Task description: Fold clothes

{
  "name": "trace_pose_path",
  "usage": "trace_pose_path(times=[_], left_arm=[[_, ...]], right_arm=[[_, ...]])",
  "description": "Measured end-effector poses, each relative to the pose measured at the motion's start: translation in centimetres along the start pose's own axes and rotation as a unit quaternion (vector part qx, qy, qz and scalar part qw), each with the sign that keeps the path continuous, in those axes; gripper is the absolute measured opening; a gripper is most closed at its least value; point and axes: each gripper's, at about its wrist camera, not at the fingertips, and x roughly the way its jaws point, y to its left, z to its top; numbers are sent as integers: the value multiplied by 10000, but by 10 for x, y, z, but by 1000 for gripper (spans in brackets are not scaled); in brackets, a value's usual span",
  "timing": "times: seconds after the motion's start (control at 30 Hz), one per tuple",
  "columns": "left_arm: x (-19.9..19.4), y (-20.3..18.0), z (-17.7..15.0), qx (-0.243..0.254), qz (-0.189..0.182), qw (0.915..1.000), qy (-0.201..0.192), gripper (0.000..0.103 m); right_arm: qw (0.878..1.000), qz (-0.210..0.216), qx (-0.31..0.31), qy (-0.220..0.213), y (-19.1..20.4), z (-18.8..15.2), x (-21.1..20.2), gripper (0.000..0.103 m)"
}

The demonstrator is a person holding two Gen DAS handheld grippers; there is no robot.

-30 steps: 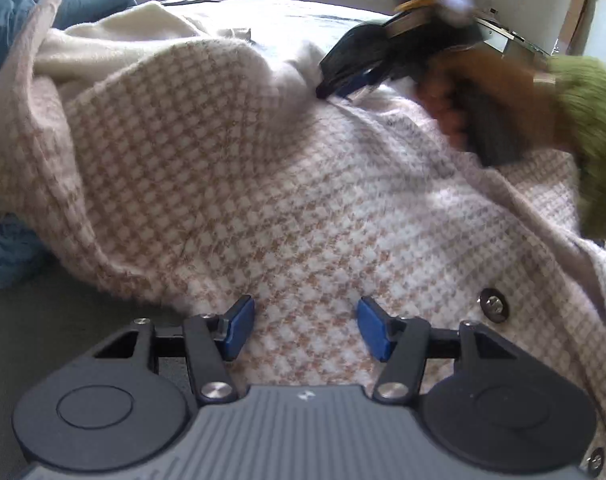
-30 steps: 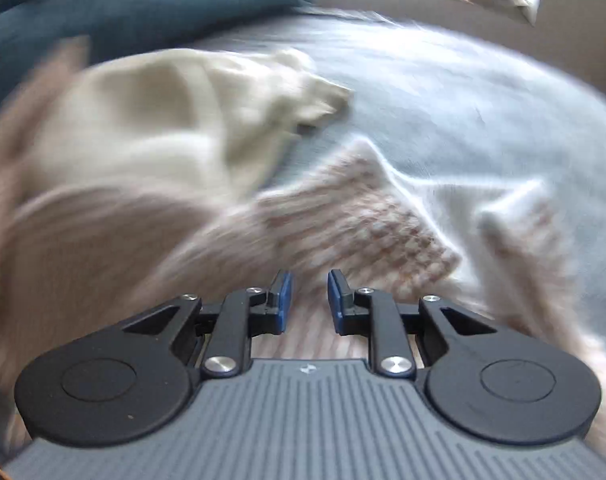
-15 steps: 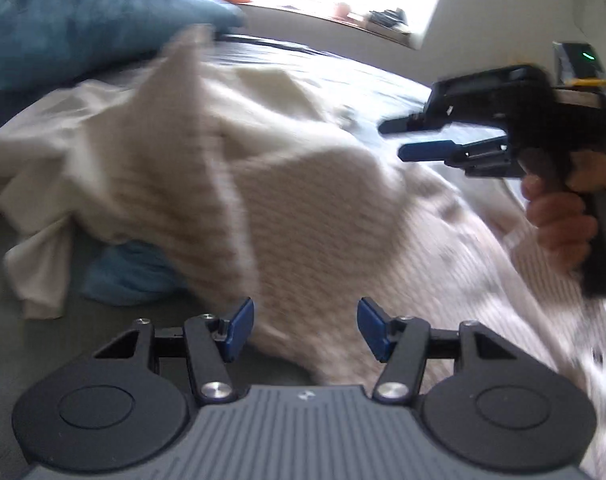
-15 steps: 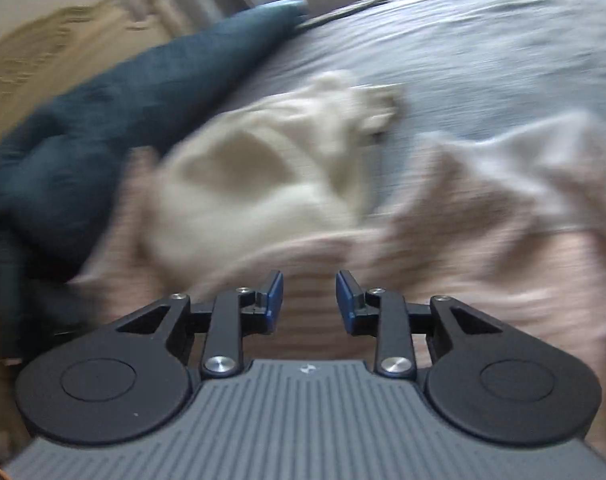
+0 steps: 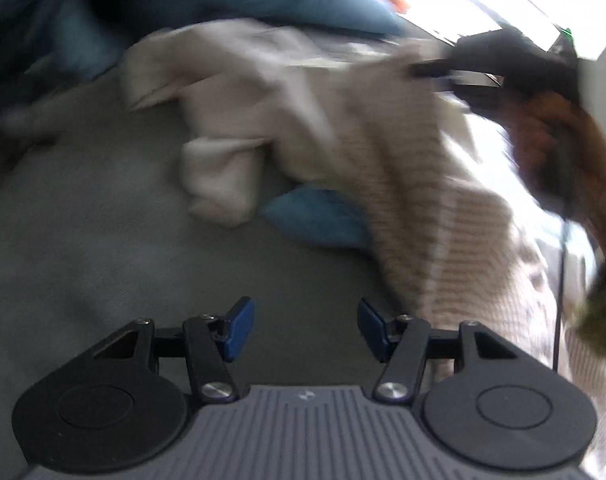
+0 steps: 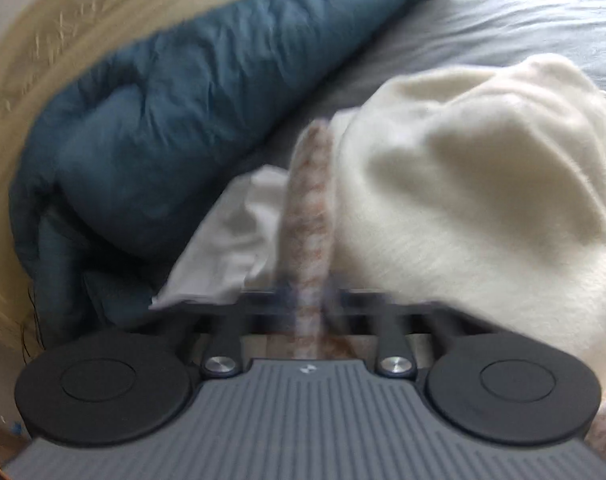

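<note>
Fingers of right gripper [image 6: 309, 300] closing, pinching checked garment [image 6: 309, 208] edge; left gripper [image 5: 305, 330] spread, empty. Keep 1 firm pinch while lifting.

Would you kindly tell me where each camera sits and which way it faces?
Left wrist: on the left gripper, angled down at the grey bed; its jaws are open and empty; the right gripper and the hand holding it show at upper right.
Right wrist: on the right gripper, facing the blue duvet; its jaws have just been closing and pinch the checked garment.
Shared: checked garment, duvet, bed.
</note>
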Motion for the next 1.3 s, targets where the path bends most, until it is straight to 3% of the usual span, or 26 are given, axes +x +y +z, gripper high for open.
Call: trace_pose_path(times=[0.1, 0.2, 0.27, 0.33, 0.4, 0.5, 0.57, 0.67, 0.73, 0.8, 0.9, 1.0, 1.07, 1.17, 1.3], left_arm=[[-20, 53, -5, -907, 324, 9952, 158, 59], [-44, 109, -17, -1707, 875, 9809, 323, 59], [-63, 143, -27, -2113, 1272, 9684, 366, 58], [-83, 171, -37, -2402, 1642, 9563, 282, 58], [-99, 189, -45, -2580, 1941, 9461, 247, 58], [-113, 200, -49, -2639, 2223, 9383, 239, 58], [-116, 201, -47, -2567, 2268, 9393, 178, 58], [-111, 186, -31, -2236, 2203, 9495, -18, 58], [-102, 164, -18, -1841, 1984, 9625, -188, 58], [-88, 139, -5, -1339, 1750, 9748, -340, 58], [-55, 97, 15, -447, 1400, 9884, -393, 58], [-21, 55, 29, 455, 1192, 9909, -422, 58], [-2, 32, 35, 1001, 1048, 9884, -447, 58], [17, 9, 35, 1766, 1041, 9782, -337, 58], [41, -3, 33, 2440, 1265, 9611, -260, 59]], right_arm=[[9939, 592, -867, -328, 54, -20, -33, 7], [9686, 1343, -2059, -378, 121, -60, -60, 7], [9425, 1806, -2809, -108, 159, -100, -63, 10], [9123, 1937, -3597, 296, 191, -150, -52, 14], [8891, 1998, -4029, 855, 207, -200, -30, 42], [8678, 1929, -4343, 1451, 208, -258, -8, 49], [8713, 1698, -4336, 1549, 201, -269, -10, 49], [9157, 1458, -3536, 1235, 176, -243, -37, 50], [9479, 1178, -2805, 940, 154, -219, -58, 50], [9697, 630, -2267, 653, 123, -200, -82, 50], [9803, -445, -1856, 505, 80, -181, -108, 46], [9807, -1173, -1534, 299, 48, -173, -127, 43], [9723, -1450, -1829, 137, 36, -169, -137, 43], [9440, -1382, -2995, -57, 34, -154, -136, 45], [8994, -1145, -4199, 398, 36, -132, -109, 46]])
